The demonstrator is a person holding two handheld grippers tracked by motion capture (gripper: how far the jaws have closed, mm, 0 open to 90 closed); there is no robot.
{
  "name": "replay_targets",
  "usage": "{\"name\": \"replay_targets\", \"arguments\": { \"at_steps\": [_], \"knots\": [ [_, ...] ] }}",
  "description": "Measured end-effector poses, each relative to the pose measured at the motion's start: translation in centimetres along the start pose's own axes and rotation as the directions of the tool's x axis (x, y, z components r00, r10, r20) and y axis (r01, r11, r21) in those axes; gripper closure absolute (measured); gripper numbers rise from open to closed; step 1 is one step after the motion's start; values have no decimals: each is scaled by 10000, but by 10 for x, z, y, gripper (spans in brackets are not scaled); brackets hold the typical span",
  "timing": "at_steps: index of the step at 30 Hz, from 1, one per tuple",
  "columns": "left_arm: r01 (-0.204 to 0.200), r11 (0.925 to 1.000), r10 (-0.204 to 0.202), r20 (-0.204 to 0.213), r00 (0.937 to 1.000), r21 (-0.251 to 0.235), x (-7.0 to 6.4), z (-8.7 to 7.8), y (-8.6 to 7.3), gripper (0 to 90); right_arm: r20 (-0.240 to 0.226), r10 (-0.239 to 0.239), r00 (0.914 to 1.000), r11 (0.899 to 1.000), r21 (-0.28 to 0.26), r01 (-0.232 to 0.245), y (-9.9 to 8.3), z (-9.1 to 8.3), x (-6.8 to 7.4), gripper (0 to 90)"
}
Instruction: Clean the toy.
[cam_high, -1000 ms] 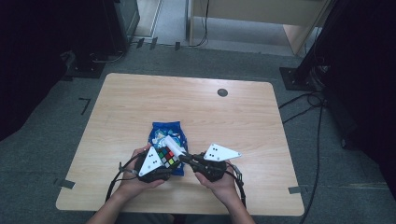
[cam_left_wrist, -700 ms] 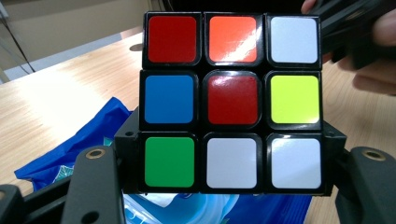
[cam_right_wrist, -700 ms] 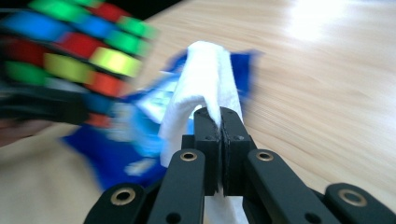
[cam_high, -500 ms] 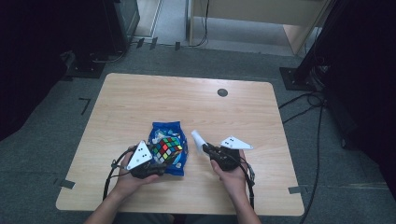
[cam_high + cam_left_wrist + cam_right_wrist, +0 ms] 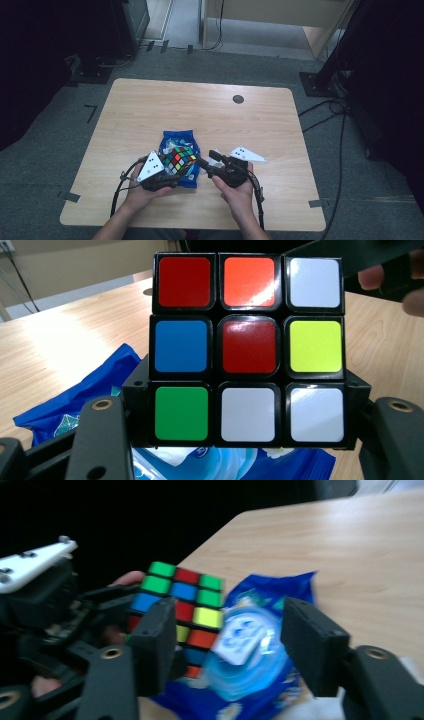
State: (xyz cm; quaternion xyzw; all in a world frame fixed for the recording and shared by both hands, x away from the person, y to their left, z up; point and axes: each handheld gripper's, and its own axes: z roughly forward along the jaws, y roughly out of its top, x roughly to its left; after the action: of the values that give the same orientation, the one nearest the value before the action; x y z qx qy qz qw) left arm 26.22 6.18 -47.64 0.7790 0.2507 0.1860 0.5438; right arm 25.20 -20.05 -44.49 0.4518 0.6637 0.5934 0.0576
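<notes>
Near the front edge of the one light wooden table (image 5: 150,105), you hold one scrambled multicoloured plastic puzzle cube (image 5: 178,160) clamped in your left gripper (image 5: 167,176). From the left gripper view, its two black jaws press against the cube's lower row from either side, and nine stickers face the camera: two red, one orange, three white, one blue, one yellow, one green. The cube is lifted just above one crinkled blue plastic snack bag (image 5: 177,141), which lies flat on the table beneath it. Your right gripper (image 5: 204,159) sits just beside the cube on its right, with the jaws spread apart and gripping nothing; in the right gripper view one jaw stands before the cube's lower corner and the other over the bag. Whether that jaw touches the cube, I cannot tell. One small dark round cap (image 5: 238,99) is set into the table's far side, well apart from your work. Two hands, two grippers counted.
</notes>
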Motion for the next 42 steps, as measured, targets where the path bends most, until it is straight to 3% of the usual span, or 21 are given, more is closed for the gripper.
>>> {"name": "replay_targets", "arguments": {
  "at_steps": [6, 8, 11, 13, 16, 18, 20, 22, 23, 25, 27, 29, 32, 35, 37, 42],
  "knots": [
    [-214, 9997, 213, -89, 9997, -88, -7, 3, 0, 340, -854, 1138, 9898, 9935, 161, -1128, -6, 13, 14, 232],
    [-262, 9996, 261, -63, 9996, -109, -10, 3, 0, 340, -695, 1296, 9891, 9913, 323, -1276, -8, 17, 17, 230],
    [-397, 9992, 396, -30, 9992, -97, -13, 5, 0, 339, -422, 1549, 9870, 9873, 433, -1531, -11, 20, 19, 330],
    [-477, 9989, 476, -42, 9989, -41, -15, 6, 0, 339, -300, 1546, 9875, 9873, 411, -1533, -12, 20, 20, 334],
    [-451, 9990, 451, -33, 9990, 27, -16, 7, 0, 338, 60, 990, 9951, 9944, 364, -992, -12, 19, 26, 345],
    [-467, 9989, 468, -63, 9989, 90, -16, 8, 0, 337, 541, -84, 9985, 9988, 476, 58, -12, 20, 36, 347],
    [-500, 9987, 501, -92, 9987, 129, -17, 8, 0, 338, 815, -1126, 9903, 9911, 811, 1060, -13, 23, 45, 344],
    [-428, 9989, 431, -103, 9990, 211, -15, 7, 0, 337, 640, -1995, 9778, 9731, 1301, 1901, -14, 28, 52, 338],
    [-245, 9996, 245, -1, 9997, 153, -13, 7, 0, 338, 566, -2049, 9771, 9714, 1339, 1959, -14, 28, 52, 337],
    [216, 9998, -216, 35, 9998, 45, -7, 5, 1, 338, -37, -1487, 9889, 9846, 924, 1484, -12, 24, 45, 333],
    [770, 9970, -770, 9, 9970, -54, 3, 1, 1, 338, -385, -925, 9950, 9948, 385, 940, -8, 18, 38, 322],
    [1499, 9884, -1501, -50, 9887, -248, 15, -4, 1, 338, -449, -621, 9971, 9980, -111, 616, -6, 11, 29, 325],
    [2241, 9731, -2250, -111, 9743, -541, 31, -12, 1, 338, -518, -375, 9980, 9992, -152, 367, -10, 8, 14, 332],
    [2623, 9615, -2628, 46, 9648, -813, 36, -16, 3, 338, -334, -674, 9972, 9960, 569, 693, -23, 19, 8, 308],
    [2728, 9583, -2720, 206, 9621, -855, 34, -16, 4, 338, -582, -862, 9946, 9907, 1004, 917, -30, 30, 12, 284],
    [2513, 9652, -2484, 468, 9675, -725, 23, -10, 5, 338, -407, -1704, 9845, 9784, 1119, 1740, -40, 47, 30, 265]
  ]
}}
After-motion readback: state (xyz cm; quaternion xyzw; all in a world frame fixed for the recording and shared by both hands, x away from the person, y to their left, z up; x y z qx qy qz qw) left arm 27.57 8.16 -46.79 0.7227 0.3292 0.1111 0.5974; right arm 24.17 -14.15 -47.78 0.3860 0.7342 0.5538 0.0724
